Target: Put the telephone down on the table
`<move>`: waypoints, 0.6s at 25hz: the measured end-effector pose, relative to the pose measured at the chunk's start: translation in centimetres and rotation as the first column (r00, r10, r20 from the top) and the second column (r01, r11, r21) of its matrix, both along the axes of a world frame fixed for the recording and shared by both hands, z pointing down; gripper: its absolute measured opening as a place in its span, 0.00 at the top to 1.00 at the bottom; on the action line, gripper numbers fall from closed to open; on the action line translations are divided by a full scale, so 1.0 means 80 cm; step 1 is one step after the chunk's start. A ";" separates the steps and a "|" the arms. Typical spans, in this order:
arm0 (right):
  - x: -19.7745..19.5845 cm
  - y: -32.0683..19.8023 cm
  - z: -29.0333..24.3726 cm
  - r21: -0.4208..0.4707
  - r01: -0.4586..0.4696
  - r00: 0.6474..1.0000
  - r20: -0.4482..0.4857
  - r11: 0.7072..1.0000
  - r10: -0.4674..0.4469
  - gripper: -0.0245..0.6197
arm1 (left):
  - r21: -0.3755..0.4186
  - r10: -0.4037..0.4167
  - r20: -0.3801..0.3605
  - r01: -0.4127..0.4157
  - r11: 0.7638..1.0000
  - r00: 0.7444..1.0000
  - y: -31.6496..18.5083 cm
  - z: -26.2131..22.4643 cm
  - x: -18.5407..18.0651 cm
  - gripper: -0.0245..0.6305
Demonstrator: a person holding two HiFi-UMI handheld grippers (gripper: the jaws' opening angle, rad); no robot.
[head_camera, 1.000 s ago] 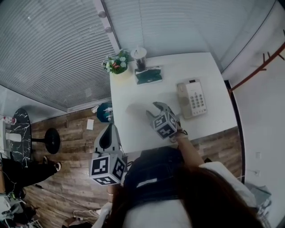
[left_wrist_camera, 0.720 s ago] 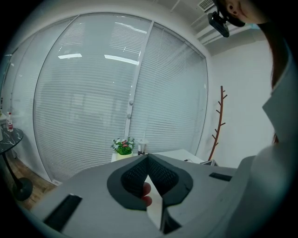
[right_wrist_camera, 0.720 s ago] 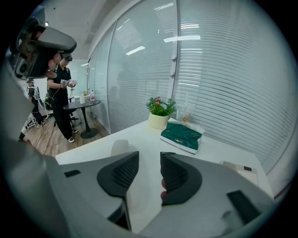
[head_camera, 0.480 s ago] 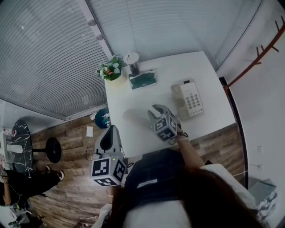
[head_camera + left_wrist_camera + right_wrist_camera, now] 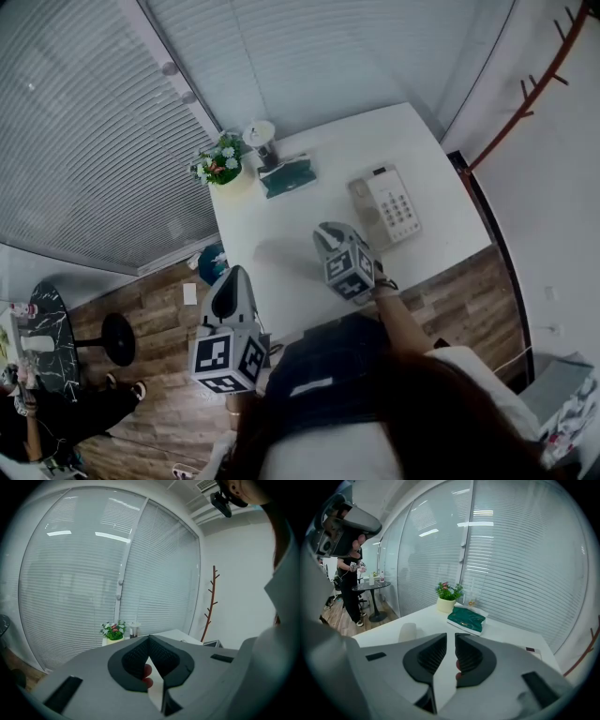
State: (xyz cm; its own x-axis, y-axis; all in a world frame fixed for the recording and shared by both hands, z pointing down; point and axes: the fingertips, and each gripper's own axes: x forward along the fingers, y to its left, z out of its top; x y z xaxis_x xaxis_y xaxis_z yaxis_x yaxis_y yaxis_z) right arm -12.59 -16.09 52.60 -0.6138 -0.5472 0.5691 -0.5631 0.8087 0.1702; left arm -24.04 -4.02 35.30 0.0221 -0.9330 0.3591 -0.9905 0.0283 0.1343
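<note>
The beige telephone (image 5: pixel 384 206) lies flat on the white table (image 5: pixel 281 253), its handset on the cradle and the keypad facing up. Just left of it, above the table, my right gripper (image 5: pixel 328 231) hovers without touching it. Its jaws are closing, a narrow gap remains, and nothing sits between them (image 5: pixel 451 635). A corner of the telephone (image 5: pixel 533 651) shows behind the right jaw. My left gripper (image 5: pixel 233 277) hangs off the table's left side over the wooden floor, with its jaws (image 5: pixel 149 638) meeting at the tips and empty.
At the table's far left stand a potted flower (image 5: pixel 217 167), a cup (image 5: pixel 260 137) and a green book (image 5: pixel 287 174). Blinds cover the curved window behind. A coat rack (image 5: pixel 525 84) stands at the right, and a person (image 5: pixel 349 581) beside a round black table (image 5: pixel 37 328).
The right gripper's jaws have gone from wide apart to nearly together, staying left of the telephone. The head view has tilted. The telephone and the left gripper have kept their places.
</note>
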 end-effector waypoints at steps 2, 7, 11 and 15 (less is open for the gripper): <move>0.005 -0.003 -0.004 0.006 -0.020 1.000 0.004 1.000 0.020 0.89 | 0.001 0.014 -0.003 -0.014 1.000 1.000 -0.005 -0.001 0.002 0.96; 0.022 -0.006 -0.009 0.011 -0.065 0.998 0.006 0.998 0.065 0.91 | 0.002 0.060 -0.007 -0.060 0.998 0.998 -0.015 0.001 0.011 0.96; 0.038 -0.008 -0.008 0.011 -0.098 0.995 0.003 0.995 0.098 0.93 | 0.004 0.075 -0.011 -0.075 0.997 0.997 -0.020 0.001 0.017 0.96; 0.050 -0.013 -0.011 0.014 -0.122 0.993 0.012 0.992 0.121 0.95 | 0.005 0.089 -0.011 -0.089 0.996 0.996 -0.025 0.002 0.024 0.96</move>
State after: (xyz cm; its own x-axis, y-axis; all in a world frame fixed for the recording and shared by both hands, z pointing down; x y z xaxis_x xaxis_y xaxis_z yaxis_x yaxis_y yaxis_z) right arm -8.63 -17.11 51.71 -0.5484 -0.6261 0.5543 -0.6589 0.7317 0.1746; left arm -22.13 -6.05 35.47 0.1091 -0.9287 0.3544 -0.9876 -0.0606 0.1451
